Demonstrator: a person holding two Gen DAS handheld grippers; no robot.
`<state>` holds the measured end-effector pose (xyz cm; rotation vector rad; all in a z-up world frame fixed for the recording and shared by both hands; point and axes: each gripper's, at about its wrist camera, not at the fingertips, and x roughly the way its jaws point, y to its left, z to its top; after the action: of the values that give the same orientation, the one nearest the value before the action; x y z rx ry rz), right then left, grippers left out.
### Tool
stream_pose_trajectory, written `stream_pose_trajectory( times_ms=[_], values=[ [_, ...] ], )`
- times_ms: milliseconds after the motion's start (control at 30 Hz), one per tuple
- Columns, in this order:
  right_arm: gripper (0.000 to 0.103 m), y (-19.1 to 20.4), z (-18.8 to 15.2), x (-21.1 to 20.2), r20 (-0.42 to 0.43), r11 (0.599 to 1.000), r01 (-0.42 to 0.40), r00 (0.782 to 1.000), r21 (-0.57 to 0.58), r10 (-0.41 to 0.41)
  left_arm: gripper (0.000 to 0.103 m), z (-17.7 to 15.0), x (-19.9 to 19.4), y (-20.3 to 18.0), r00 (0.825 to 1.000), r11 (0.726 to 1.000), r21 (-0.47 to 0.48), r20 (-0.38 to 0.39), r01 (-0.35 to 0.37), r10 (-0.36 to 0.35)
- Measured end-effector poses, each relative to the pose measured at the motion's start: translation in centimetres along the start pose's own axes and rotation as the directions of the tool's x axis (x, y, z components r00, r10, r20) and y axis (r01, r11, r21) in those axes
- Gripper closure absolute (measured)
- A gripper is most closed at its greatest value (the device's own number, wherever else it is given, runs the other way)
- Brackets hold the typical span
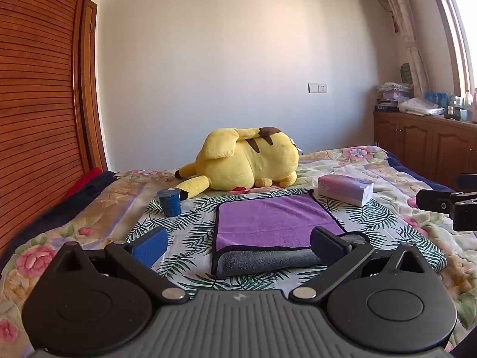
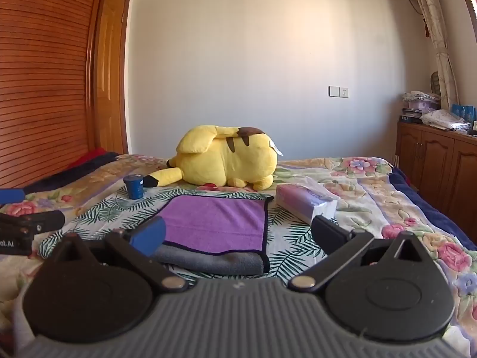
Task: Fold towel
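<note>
Both claws are hanging spread and empty at the near edge of the towel (image 1: 275, 223), my left gripper (image 1: 238, 244) off its left near corner, my right gripper (image 2: 238, 235) off its right one. It is lying folded on the bed (image 1: 387, 173), purple over grey, its long axis seemingly running side to side, neither claw clearly nearer.

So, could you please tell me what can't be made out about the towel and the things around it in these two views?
- Towel: near right corner hidden by the left gripper's finger in the left wrist view; near left corner hidden by the right gripper's blue pad in the right wrist view.
- Layer count: only one gray fold edge shows.
- Blue cup: label too small.
- Tissue pack: print blurred.
- Plush toy: face turned down.
</note>
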<state>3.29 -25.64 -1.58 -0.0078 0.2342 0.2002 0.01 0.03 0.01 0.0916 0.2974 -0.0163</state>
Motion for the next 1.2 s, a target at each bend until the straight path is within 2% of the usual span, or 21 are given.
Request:
stream_pose_trajectory(
  times_ms=[1200],
  values=[
    [0.000,-0.25,-0.17,0.03,0.001,1.000,0.002,1.000,0.001,-0.002,0.016,0.08,0.02,0.06,1.000,1.000,0.017,0.010,-0.009,0.008]
  ],
)
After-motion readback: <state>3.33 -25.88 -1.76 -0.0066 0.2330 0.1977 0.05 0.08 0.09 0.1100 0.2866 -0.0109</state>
